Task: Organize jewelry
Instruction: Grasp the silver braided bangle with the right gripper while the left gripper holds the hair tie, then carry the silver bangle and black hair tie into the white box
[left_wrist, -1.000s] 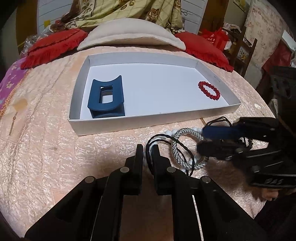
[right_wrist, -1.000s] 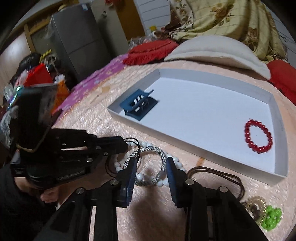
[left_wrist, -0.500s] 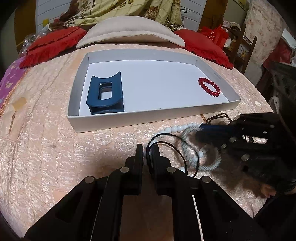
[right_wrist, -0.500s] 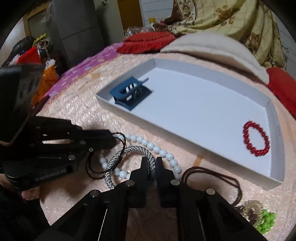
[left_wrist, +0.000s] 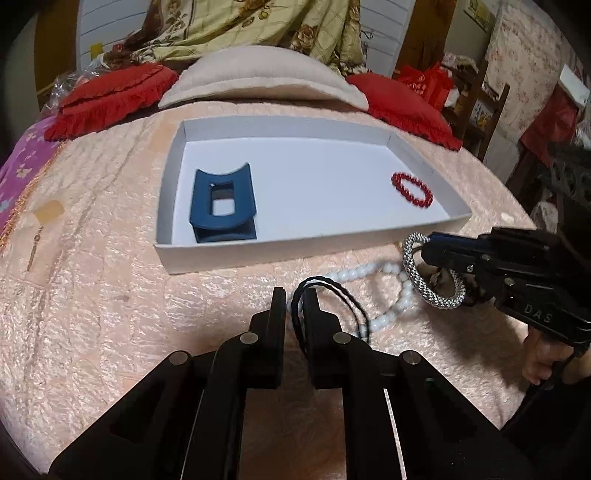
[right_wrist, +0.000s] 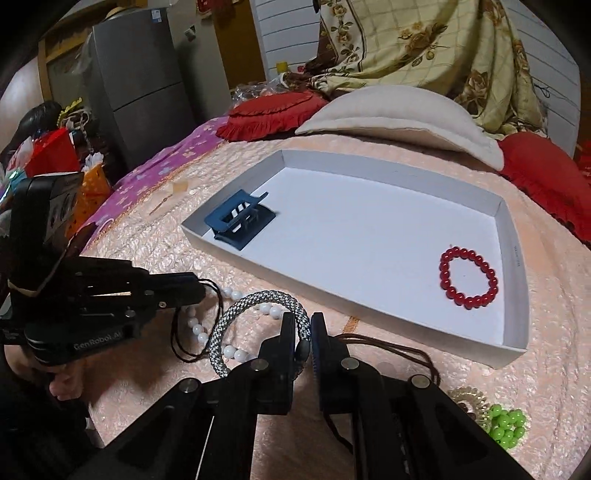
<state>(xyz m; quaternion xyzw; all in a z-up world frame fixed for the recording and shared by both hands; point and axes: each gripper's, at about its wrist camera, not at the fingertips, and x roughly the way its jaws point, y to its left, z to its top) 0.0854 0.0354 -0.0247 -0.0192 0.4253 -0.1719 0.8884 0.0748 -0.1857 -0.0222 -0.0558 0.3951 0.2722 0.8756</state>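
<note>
Broadly, a peach quilted bedspread (left_wrist: 92, 314) covers the bed, and on it lies a shallow white rectangular cardboard tray (right_wrist: 515, 258). Inside the tray, a dark blue plastic claw hair clip (left_wrist: 222, 206) sits near the left front corner, and a red beaded bracelet (right_wrist: 468, 277) lies near the right end, well apart from the clip.

Just in front of the tray, the black left gripper (left_wrist: 294, 302) has its jaws nearly closed, pinching a thin black cord loop (left_wrist: 332, 295). The black right gripper (right_wrist: 303, 332) is clamped on a silver-and-white braided rope bangle (right_wrist: 255, 306), which is lifted off the bedspread and tilted. Beneath both, a string of white round beads (left_wrist: 376, 295) lies on the bedspread, partly under the cord and bangle.

Further right, a thin brown cord (right_wrist: 391, 345) rests in front of the tray beside the right gripper, with a small cluster of bright green beads (right_wrist: 506, 428) touching a gold-coloured coiled ring (right_wrist: 467, 397).
</note>
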